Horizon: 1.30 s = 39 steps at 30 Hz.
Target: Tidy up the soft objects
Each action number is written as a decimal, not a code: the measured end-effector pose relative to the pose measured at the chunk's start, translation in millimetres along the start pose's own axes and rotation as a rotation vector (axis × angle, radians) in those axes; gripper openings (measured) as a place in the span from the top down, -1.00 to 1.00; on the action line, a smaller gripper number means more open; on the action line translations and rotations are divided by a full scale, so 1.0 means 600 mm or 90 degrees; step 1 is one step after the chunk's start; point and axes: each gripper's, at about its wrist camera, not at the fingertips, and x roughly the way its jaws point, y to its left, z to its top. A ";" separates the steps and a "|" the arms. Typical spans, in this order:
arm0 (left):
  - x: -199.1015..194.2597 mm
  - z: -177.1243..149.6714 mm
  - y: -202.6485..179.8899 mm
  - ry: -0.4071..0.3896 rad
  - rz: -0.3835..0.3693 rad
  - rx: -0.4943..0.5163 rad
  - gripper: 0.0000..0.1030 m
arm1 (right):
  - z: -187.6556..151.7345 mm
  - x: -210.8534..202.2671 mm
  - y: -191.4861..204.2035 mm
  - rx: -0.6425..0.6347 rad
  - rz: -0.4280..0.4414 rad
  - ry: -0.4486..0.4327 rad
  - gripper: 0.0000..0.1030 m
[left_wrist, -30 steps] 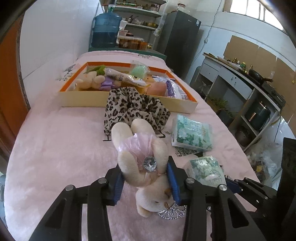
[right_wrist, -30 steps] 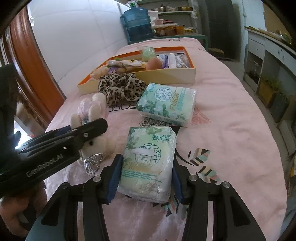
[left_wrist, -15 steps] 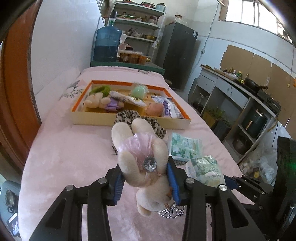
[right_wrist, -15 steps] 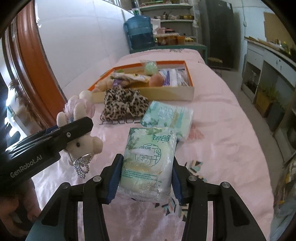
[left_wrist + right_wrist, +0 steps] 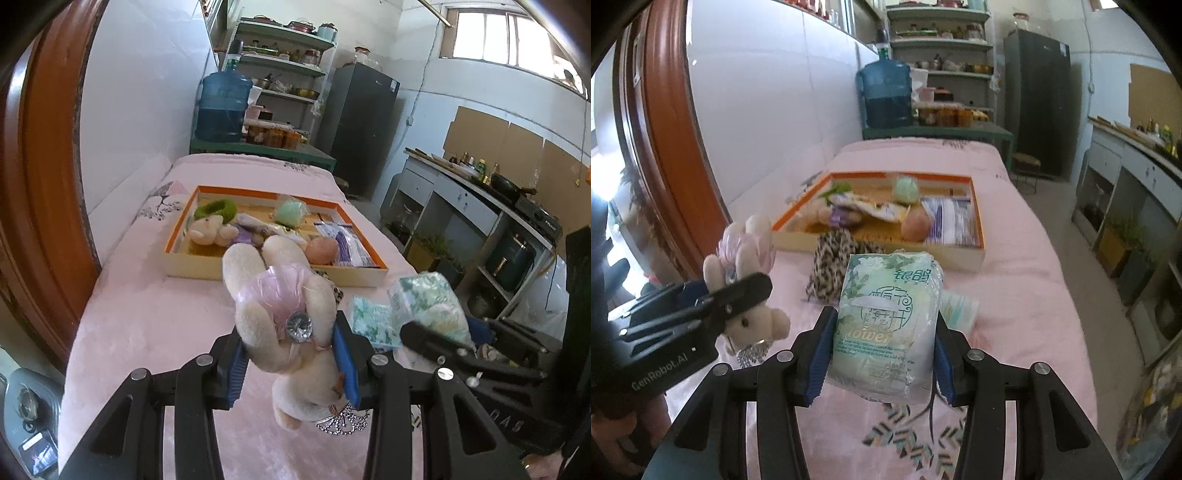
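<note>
My left gripper (image 5: 293,363) is shut on a cream plush bunny (image 5: 284,306) in a pink dress, held head down above the pink bedspread (image 5: 147,325). My right gripper (image 5: 881,360) is shut on a green tissue pack (image 5: 886,317), also lifted off the bed. In the right wrist view the bunny (image 5: 750,258) hangs at the left in the left gripper (image 5: 713,306). Further back lies an orange-rimmed tray (image 5: 186,266) with a small plush, a green ball and packets inside. A leopard-print cloth (image 5: 831,266) lies in front of the tray.
A second tissue pack (image 5: 369,323) lies on the bed to the right. White wall and brown door frame (image 5: 40,184) run along the left. A blue water jug (image 5: 223,107), shelves and a dark fridge (image 5: 360,125) stand beyond the bed. A counter lines the right side.
Both grippers rose from the bed with the bunny and the tissue pack still gripped. The tray now shows lower and farther in both views.
</note>
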 end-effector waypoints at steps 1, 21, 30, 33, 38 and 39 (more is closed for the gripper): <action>0.000 0.004 0.003 -0.003 0.002 -0.001 0.18 | 0.006 0.001 0.001 -0.001 0.000 -0.003 0.04; 0.021 0.102 0.045 -0.051 0.026 0.021 0.18 | 0.106 0.037 -0.012 -0.015 -0.013 -0.034 0.04; 0.063 0.143 0.052 -0.041 0.020 0.032 0.18 | 0.151 0.066 -0.035 -0.016 -0.009 -0.039 0.04; 0.078 0.155 0.053 -0.035 0.015 0.028 0.18 | 0.170 0.078 -0.047 -0.012 -0.004 -0.038 0.04; 0.111 0.179 0.053 -0.023 0.002 0.025 0.18 | 0.200 0.107 -0.066 -0.006 0.000 -0.034 0.04; 0.119 0.184 0.053 -0.021 0.001 0.025 0.18 | 0.205 0.114 -0.069 -0.006 0.000 -0.032 0.04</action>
